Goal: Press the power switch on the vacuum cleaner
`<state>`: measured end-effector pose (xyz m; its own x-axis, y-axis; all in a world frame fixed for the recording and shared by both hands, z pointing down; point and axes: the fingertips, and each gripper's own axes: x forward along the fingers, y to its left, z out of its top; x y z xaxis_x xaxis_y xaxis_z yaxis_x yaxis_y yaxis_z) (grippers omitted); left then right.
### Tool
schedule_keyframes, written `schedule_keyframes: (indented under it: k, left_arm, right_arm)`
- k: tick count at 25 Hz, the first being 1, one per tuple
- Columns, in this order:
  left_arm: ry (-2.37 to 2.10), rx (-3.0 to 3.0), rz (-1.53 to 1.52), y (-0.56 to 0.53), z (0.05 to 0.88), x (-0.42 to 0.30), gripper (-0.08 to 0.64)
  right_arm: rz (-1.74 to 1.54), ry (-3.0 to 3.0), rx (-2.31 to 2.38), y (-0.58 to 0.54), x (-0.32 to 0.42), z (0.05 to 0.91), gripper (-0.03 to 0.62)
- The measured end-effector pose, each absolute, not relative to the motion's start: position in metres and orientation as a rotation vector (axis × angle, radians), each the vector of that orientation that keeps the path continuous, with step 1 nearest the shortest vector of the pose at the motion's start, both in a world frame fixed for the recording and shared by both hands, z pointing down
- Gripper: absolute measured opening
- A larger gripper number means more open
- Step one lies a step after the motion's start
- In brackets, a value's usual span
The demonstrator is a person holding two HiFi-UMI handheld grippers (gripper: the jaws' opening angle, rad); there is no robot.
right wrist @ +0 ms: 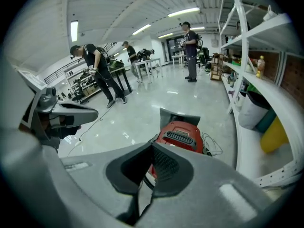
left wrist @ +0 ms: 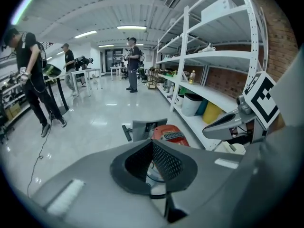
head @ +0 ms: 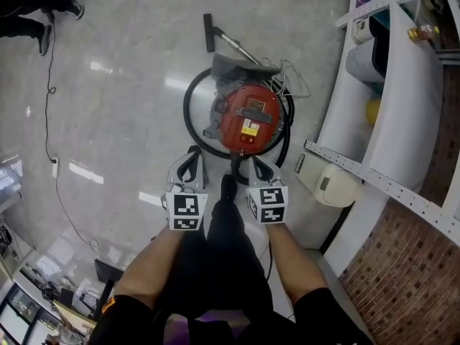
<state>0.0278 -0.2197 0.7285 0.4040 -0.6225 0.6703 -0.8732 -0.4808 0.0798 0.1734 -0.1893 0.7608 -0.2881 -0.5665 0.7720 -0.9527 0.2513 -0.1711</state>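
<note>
Standing over the red vacuum cleaner [head: 248,117] on the floor, you hold the left gripper [head: 191,158] and right gripper [head: 257,167] just short of its near side, each with jaws pressed together on nothing. A black hose [head: 188,113] loops round the vacuum cleaner, and the nozzle [head: 208,32] lies beyond it. White shelving [head: 402,85] stands to its right, with a white bin [head: 334,185] beside.

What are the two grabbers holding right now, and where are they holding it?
Nothing. The left gripper and the right gripper both have their fingers shut together with nothing between, and neither touches the red vacuum cleaner.
</note>
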Motion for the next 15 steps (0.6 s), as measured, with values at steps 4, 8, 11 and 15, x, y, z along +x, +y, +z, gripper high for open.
schedule_keyframes:
  k: [4,8,11,15]
  left_arm:
    - [-1.255,2.217,0.848,-0.227,0.762,0.026,0.015]
    - [-1.218,2.200,0.853,-0.230,0.793,0.030,0.014]
    - [-1.196,2.185,0.846,-0.231,0.810,0.034,0.015]
    - [-1.181,2.166,0.828,-0.235,0.829,0.035,0.014]
  right_arm:
    - [0.901,-1.896,1.370,-0.200,0.174,0.798,-0.009]
    - [0.933,-1.848,1.369,-0.208,0.177,0.833,-0.009]
    - [0.956,-1.817,1.356,-0.208,0.176,0.854,-0.009]
    - [0.987,-1.773,1.359,-0.211,0.174,0.878,-0.009]
